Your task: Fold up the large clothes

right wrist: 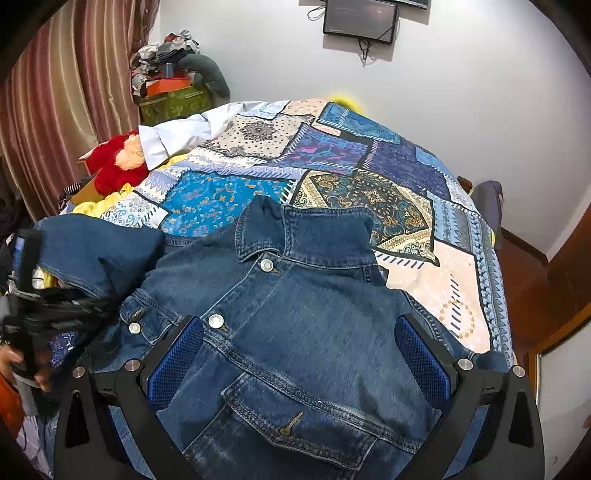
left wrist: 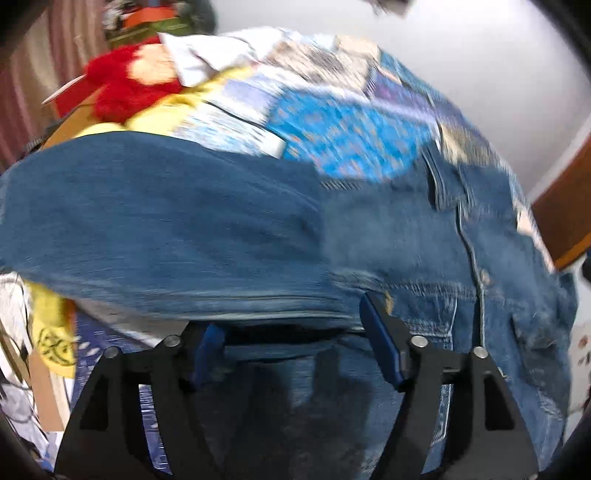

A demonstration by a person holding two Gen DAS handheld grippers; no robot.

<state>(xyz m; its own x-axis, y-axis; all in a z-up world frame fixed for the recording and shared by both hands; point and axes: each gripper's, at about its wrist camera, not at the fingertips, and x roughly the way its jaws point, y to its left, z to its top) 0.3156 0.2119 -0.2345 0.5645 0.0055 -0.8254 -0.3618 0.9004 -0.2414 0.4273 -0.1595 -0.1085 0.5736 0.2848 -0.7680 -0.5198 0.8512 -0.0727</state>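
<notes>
We see denim jacket (right wrist: 295, 314) on patchwork bedspread (right wrist: 388, 206); right gripper (right wrist: 299, 362) spread wide above it, left gripper (left wrist: 295, 354) released (sleeve draped across, blurred).

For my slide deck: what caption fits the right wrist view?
Open right gripper poised over a buttoned denim jacket spread on a patchwork bedspread.

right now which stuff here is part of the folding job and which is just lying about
Part of the job:
- denim jacket
- left gripper, open, at a jacket edge
- right gripper, open, over the jacket front

Just lying about:
- patchwork bedspread
- red plush toy
- white shirt
- clutter pile by the curtain
- wall screen
</notes>
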